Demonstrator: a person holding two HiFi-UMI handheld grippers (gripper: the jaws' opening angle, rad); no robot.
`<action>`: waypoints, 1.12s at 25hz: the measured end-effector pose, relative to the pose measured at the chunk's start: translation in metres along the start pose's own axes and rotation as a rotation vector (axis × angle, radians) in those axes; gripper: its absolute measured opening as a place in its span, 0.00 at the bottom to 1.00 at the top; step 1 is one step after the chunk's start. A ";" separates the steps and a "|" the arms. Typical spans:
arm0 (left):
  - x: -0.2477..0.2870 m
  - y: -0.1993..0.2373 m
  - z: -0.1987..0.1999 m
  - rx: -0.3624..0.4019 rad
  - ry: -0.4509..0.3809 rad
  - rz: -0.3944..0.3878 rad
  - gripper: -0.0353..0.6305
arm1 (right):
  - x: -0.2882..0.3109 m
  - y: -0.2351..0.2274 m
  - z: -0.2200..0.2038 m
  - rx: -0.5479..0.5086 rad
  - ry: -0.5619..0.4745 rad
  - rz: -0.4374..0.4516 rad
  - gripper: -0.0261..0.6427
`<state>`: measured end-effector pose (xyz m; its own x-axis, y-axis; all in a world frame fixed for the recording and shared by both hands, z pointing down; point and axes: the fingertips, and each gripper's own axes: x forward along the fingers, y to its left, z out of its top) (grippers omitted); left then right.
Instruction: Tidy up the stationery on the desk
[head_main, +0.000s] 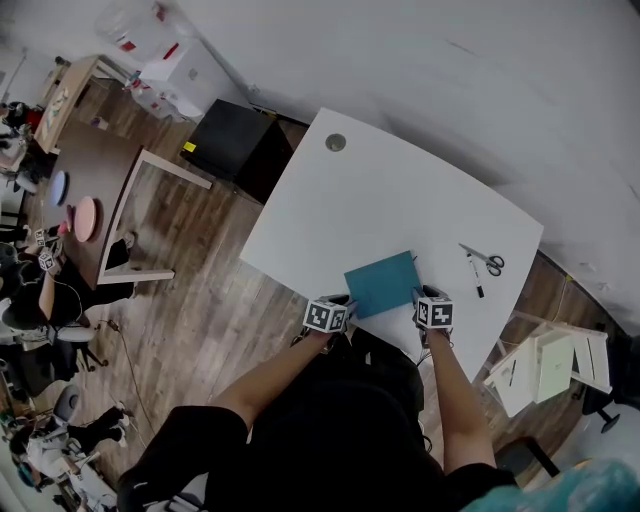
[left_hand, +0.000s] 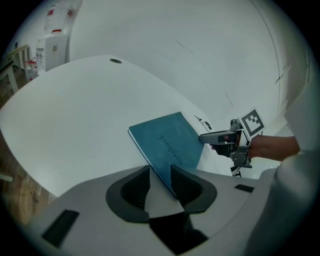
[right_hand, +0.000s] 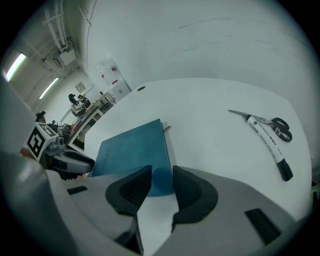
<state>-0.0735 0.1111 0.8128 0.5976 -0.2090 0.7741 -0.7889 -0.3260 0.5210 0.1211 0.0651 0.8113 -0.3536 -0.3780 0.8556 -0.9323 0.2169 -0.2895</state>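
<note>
Dark-sleeved shoulders and two bare forearms (head_main: 455, 400) of the person fill the near edge of the head view, each hand holding a gripper at the near edge of the desk (head_main: 380, 190). Left gripper (left_hand: 160, 172): jaws apart, the near left corner of the notebook (head_main: 382, 283) lying in the gap against the right-hand jaw, no clamp on it. Right gripper (right_hand: 161, 172): jaws likewise apart, the notebook's near right corner between them, bare desk showing in the rest of the gap. Notebook: teal cover, closed, at the near edge of the desk between the two grippers; whether it lies fully flat cannot be told. Desk: white top with curved edges. Pen (head_main: 473, 275): white barrel, black cap, flat on the desk to the right of the notebook and apart from it. Scissors (head_main: 485, 260): black handles, blades shut, just beside the pen on its far side, their tips crossing close to it. Round grey grommet (head_main: 336, 142): set into the desk's far left corner, well apart from the stationery. Black box (head_main: 228, 138): on the wooden floor (head_main: 200, 310) just beyond that corner. Pale wooden frame (head_main: 140, 215): to the left on the floor. White shelf unit (head_main: 545, 365): on the floor off the desk's right side.
</note>
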 end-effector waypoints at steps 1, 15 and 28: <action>0.001 0.000 -0.002 0.001 -0.003 0.021 0.23 | 0.001 -0.001 -0.002 -0.002 0.005 0.007 0.23; 0.002 0.008 0.011 -0.086 -0.042 0.109 0.13 | -0.007 0.005 -0.018 -0.048 -0.011 0.042 0.21; 0.005 0.047 0.082 0.089 0.005 0.130 0.13 | -0.004 0.051 -0.041 0.151 -0.047 -0.008 0.20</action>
<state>-0.0959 0.0190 0.8116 0.4900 -0.2501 0.8351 -0.8437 -0.3771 0.3821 0.0780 0.1145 0.8108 -0.3464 -0.4213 0.8382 -0.9346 0.0778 -0.3471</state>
